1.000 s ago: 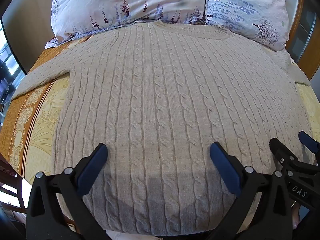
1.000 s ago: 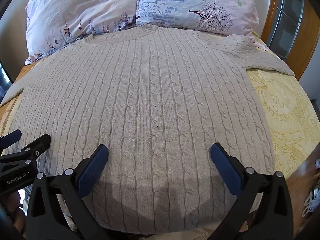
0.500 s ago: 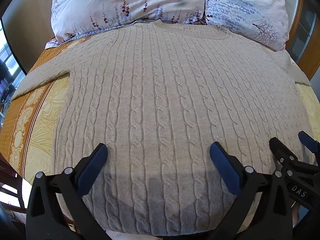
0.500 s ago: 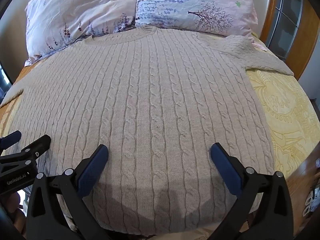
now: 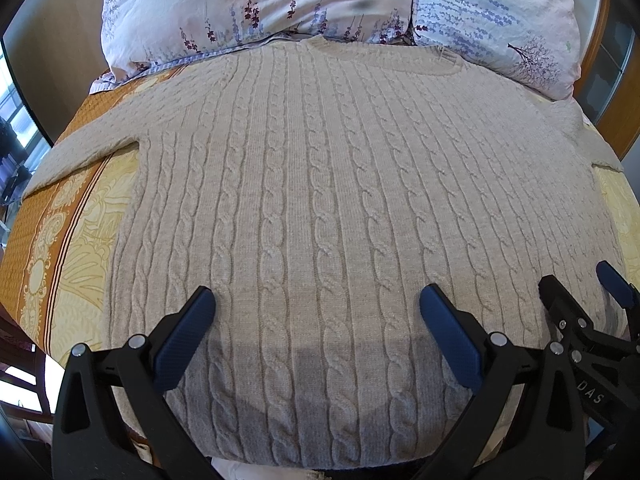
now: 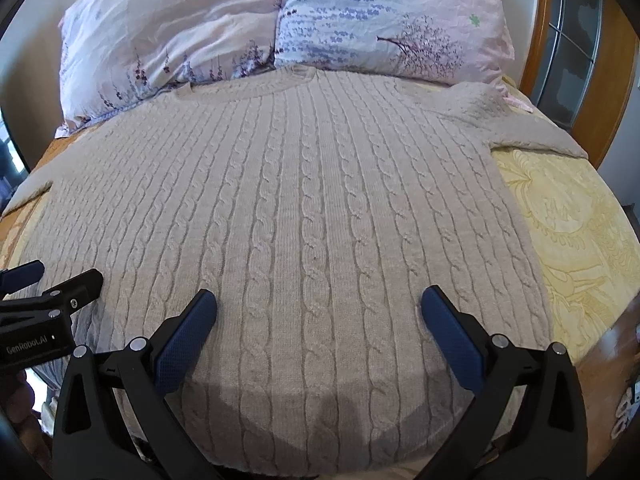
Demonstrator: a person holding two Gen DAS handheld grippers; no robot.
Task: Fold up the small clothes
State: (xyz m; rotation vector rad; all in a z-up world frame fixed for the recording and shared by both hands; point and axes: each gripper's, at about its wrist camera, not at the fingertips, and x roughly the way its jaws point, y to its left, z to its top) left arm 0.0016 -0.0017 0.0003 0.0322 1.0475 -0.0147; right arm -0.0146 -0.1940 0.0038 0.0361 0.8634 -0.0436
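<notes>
A beige cable-knit sweater (image 5: 320, 200) lies flat on the bed, front up, collar toward the pillows, sleeves spread to both sides. It also fills the right wrist view (image 6: 304, 216). My left gripper (image 5: 316, 304) is open and empty, held above the hem left of centre. My right gripper (image 6: 318, 304) is open and empty above the hem right of centre. The right gripper also shows at the right edge of the left wrist view (image 5: 580, 292), and the left gripper at the left edge of the right wrist view (image 6: 60, 280).
Two floral pillows (image 5: 256, 12) (image 6: 384, 20) lie at the head of the bed beyond the collar. A yellow and orange patterned bedspread (image 5: 68, 240) (image 6: 580, 232) shows on both sides. A wooden headboard frame (image 6: 540, 40) stands at the far right.
The right gripper has tilted slightly, so the sweater and pillows sit a little lower in its view. The left gripper and the sweater have not visibly moved.
</notes>
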